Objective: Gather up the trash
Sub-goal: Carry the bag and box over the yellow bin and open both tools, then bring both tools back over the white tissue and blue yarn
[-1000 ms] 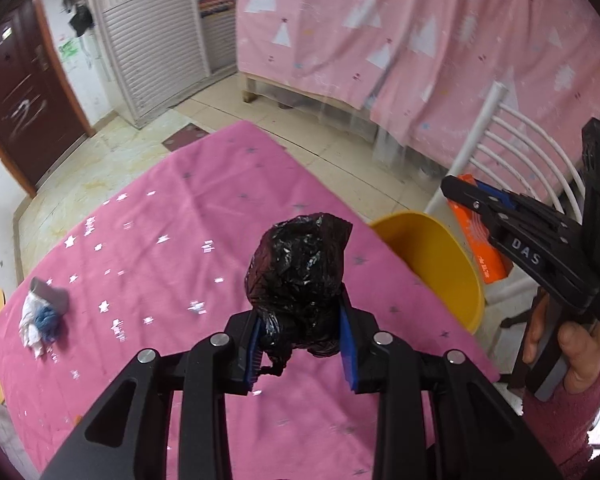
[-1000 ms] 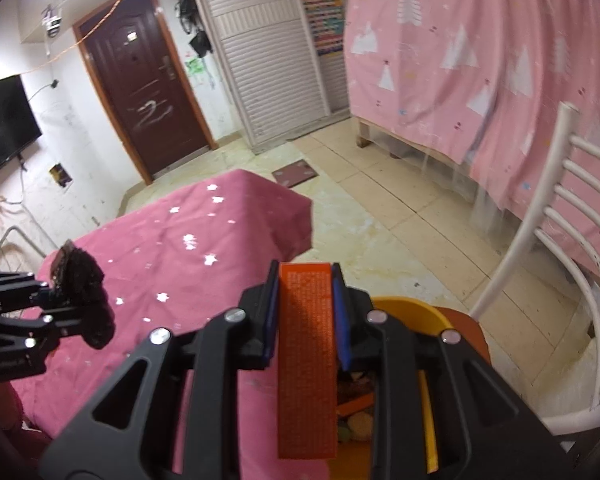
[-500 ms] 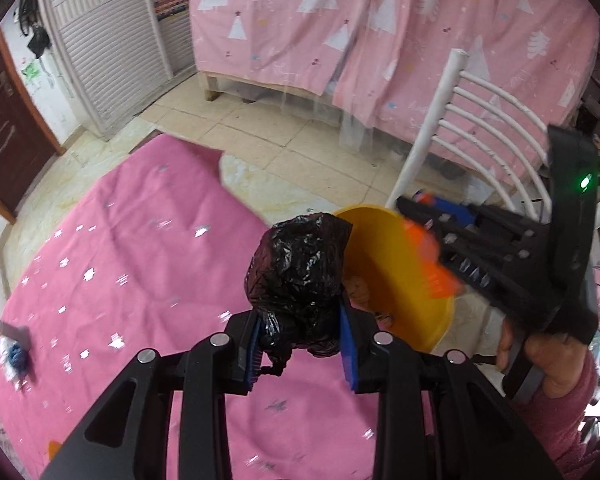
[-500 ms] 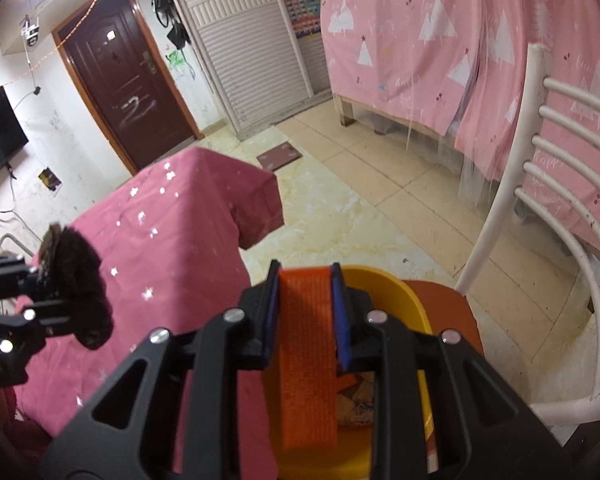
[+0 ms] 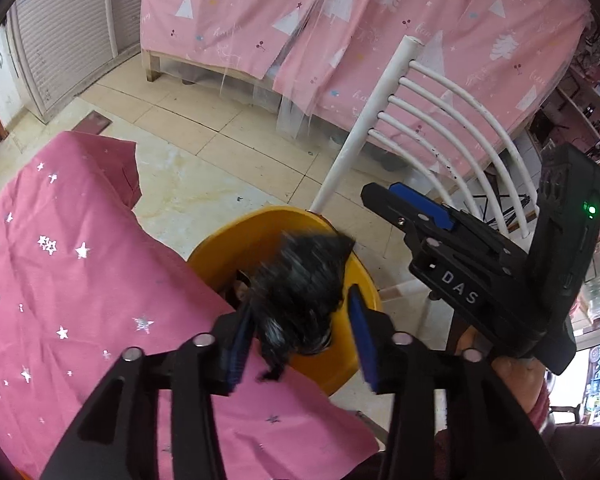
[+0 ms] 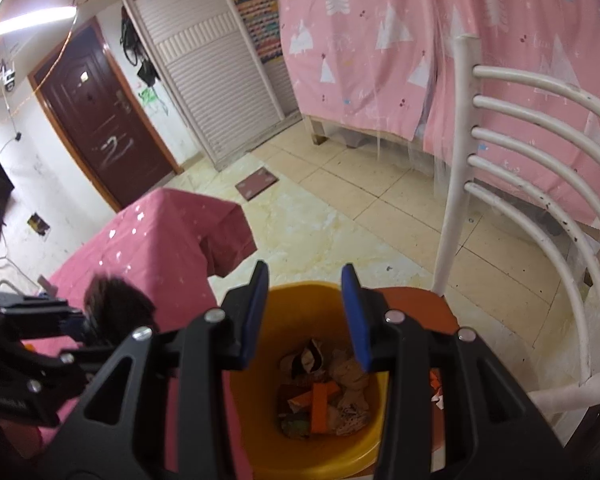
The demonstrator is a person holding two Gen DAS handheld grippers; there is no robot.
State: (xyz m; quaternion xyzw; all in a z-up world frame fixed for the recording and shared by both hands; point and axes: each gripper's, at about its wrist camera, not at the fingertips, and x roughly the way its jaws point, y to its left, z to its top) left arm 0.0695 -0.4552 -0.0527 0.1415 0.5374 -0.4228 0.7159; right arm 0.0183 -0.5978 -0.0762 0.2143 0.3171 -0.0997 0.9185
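Observation:
My left gripper (image 5: pixel 300 340) hangs over the yellow bin (image 5: pixel 260 220) with its jaws opening. The crumpled black plastic bag (image 5: pixel 300 288), blurred, is still between the blue pads, with a gap on its right side. My right gripper (image 6: pixel 304 312) is also above the bin (image 6: pixel 256 432); its jaws are opening and nothing is between them. The orange packet (image 6: pixel 320 400) lies in the bin on crumpled paper scraps. The right wrist view has the left gripper (image 6: pixel 76 320) and the bag (image 6: pixel 116 304) at its left edge. The right gripper (image 5: pixel 384 196) appears at the right of the left wrist view.
The bin stands on an orange chair seat (image 6: pixel 416 304) with a white barred back (image 5: pixel 420 128). Beside it is a table under a pink starred cloth (image 5: pixel 60 280). A pink curtain, tiled floor, a shutter cupboard and a dark door lie beyond.
Both grippers moved from over the table to above the bin. The right one let go of the orange packet, which dropped in. The left jaws widened around the black bag.

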